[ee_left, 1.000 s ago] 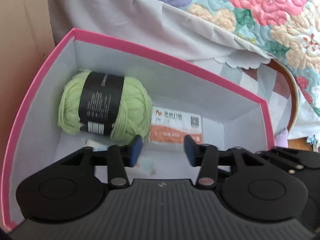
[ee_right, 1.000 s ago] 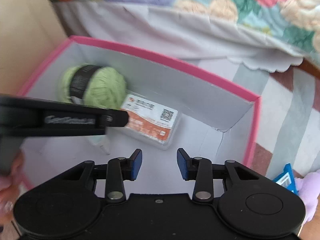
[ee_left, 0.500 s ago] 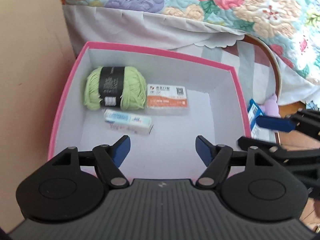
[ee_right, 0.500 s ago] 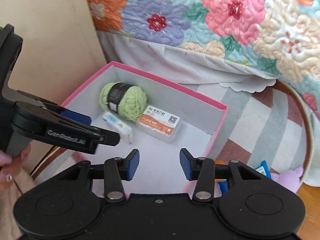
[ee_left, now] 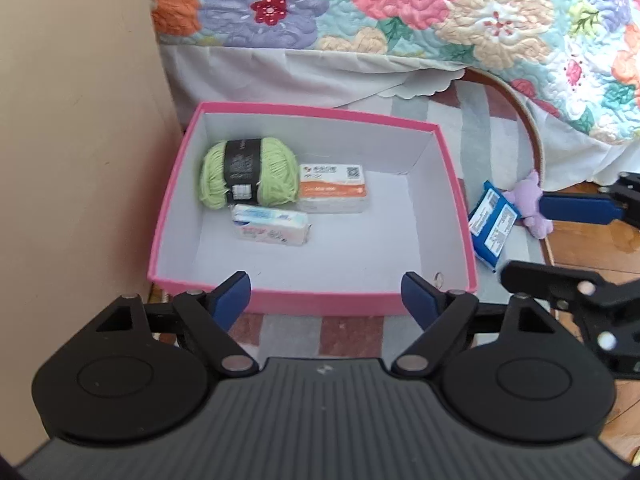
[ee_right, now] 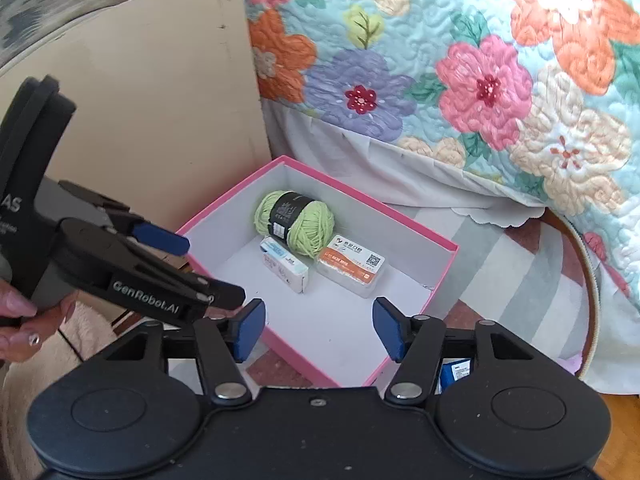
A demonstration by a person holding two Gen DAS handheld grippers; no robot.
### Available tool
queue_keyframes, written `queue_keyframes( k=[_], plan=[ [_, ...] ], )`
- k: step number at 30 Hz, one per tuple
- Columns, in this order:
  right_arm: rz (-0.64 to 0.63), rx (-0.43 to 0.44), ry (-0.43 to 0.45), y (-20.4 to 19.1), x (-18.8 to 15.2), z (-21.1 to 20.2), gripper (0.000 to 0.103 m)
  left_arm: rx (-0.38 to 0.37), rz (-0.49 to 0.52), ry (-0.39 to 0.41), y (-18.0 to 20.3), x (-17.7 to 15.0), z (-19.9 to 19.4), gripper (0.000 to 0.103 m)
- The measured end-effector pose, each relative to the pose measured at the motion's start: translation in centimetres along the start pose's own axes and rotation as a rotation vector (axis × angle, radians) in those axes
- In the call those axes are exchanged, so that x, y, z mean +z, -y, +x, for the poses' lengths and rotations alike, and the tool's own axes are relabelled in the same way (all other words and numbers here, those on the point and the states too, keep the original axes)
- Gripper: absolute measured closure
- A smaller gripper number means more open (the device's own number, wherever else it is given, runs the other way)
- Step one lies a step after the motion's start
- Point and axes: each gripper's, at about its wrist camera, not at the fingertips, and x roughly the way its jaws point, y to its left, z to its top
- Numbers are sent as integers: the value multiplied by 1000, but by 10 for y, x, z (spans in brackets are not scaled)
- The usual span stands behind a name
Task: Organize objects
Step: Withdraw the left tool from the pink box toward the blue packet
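Both grippers have lifted clear of the pink box (ee_left: 256, 303); left gripper (ee_left: 326, 294) and right gripper (ee_right: 319, 330) are opening, empty, leaving 3 items inside, a blue packet (ee_left: 491, 222) still outside.

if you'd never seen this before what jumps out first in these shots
The open pink cardboard box with white inside sits on a striped rug, holding a lime-green ball of yarn with a black band, an orange-and-white packet beside it and a small pastel carton in front. Behind it hangs a bright floral quilt; a blue packet lies outside, right of the box.
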Motion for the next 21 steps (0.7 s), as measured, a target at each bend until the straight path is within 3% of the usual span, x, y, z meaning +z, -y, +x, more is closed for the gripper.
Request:
queue_keyframes(
  k=[5,7,21],
  plan=[
    [-22,2,-20,-1,-11,-19,30,5,6,-11,3,-10,-14,21],
    [-32,6,-26,-1,-17,-28,23,3,10,-13,6,-13,-20,21],
    [-114,-44,-7,-7,-46,-79,20,-50,80,-20,45,-44,-50,18]
  ],
)
